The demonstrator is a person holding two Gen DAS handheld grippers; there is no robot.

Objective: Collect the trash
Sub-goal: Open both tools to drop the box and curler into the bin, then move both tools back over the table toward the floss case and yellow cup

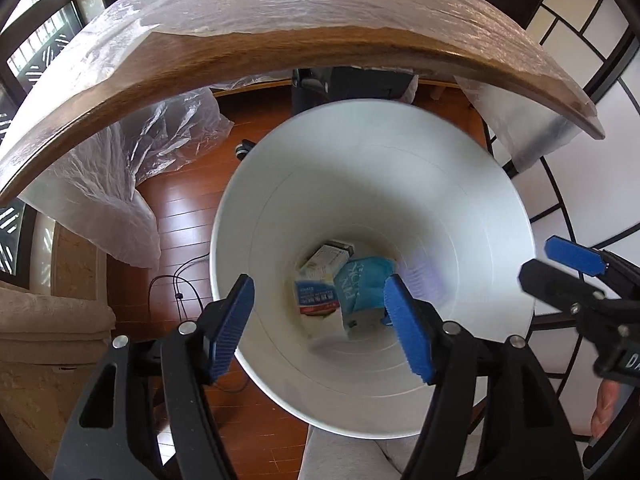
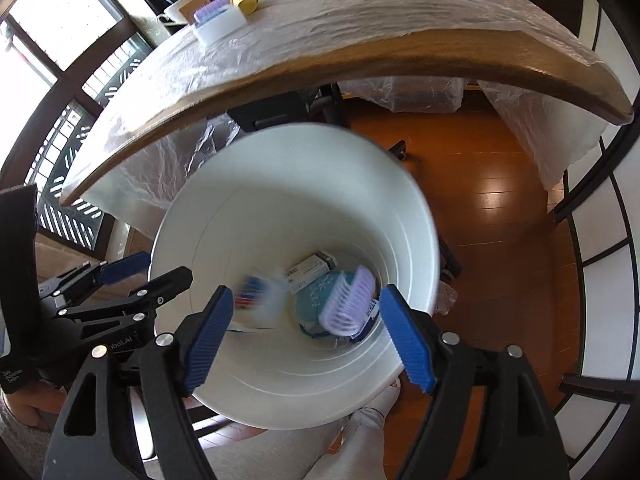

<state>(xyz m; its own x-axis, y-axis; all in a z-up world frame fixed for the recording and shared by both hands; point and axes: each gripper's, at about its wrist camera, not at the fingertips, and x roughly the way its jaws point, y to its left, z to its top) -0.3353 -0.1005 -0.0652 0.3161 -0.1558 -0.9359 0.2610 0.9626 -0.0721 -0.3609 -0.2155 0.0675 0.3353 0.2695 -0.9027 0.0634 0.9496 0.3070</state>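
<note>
both grippers are black clamp frames with silver rivets. ribbed blue pads line the fingers. the person's trousers are light grey.

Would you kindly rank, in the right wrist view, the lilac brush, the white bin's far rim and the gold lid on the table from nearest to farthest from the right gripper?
1. Lilac brush: inside the white bin, just beyond the right gripper.
2. Bin's far rim: under the table edge.
3. Gold lid: on the table, upper left.
</note>
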